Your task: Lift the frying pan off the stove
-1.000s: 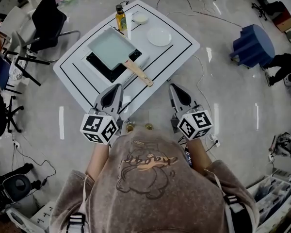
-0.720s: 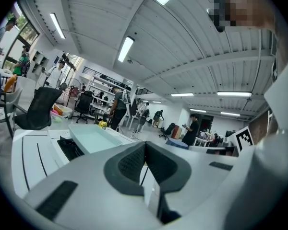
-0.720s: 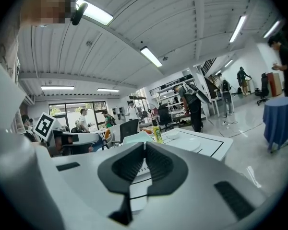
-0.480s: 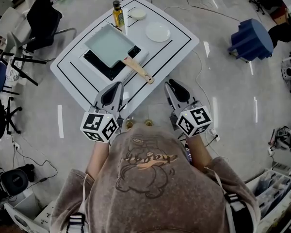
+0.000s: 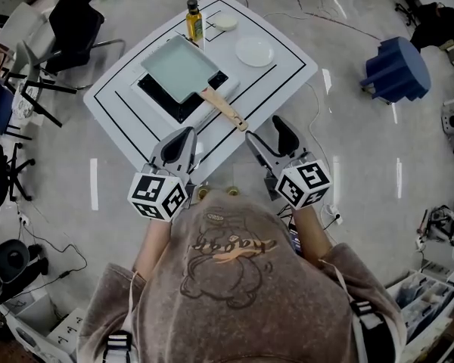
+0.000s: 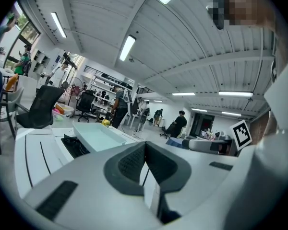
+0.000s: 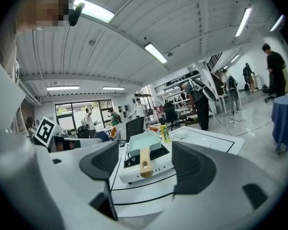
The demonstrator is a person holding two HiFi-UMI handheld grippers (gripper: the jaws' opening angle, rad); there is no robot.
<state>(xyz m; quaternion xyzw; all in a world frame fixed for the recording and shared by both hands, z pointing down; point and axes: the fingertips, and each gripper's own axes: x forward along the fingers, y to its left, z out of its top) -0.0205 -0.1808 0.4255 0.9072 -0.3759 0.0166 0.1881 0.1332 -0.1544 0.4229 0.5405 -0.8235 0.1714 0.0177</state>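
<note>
A pale green rectangular frying pan (image 5: 180,68) sits on a black stove (image 5: 160,100) on the white table (image 5: 113,104). Its wooden handle (image 5: 225,110) points toward me. In the right gripper view the pan (image 7: 145,143) and handle (image 7: 145,163) lie straight ahead, framed by the jaws. My right gripper (image 5: 271,136) hovers near the table's front edge, short of the handle's end. Its jaws are opening, with nothing between them. My left gripper (image 5: 181,144) is shut and empty over the front edge, with the pan (image 6: 98,135) ahead to its left.
An oil bottle (image 5: 194,20), a small dish (image 5: 225,23) and a white plate (image 5: 254,51) stand behind the stove. Black chairs (image 5: 72,25) are to the table's left, a blue stool (image 5: 397,70) to its right. Cables run over the floor. People stand far off.
The right gripper's jaws have gone from shut to spread apart, and it has edged toward the pan handle. The left gripper has stayed shut and hardly moved.
</note>
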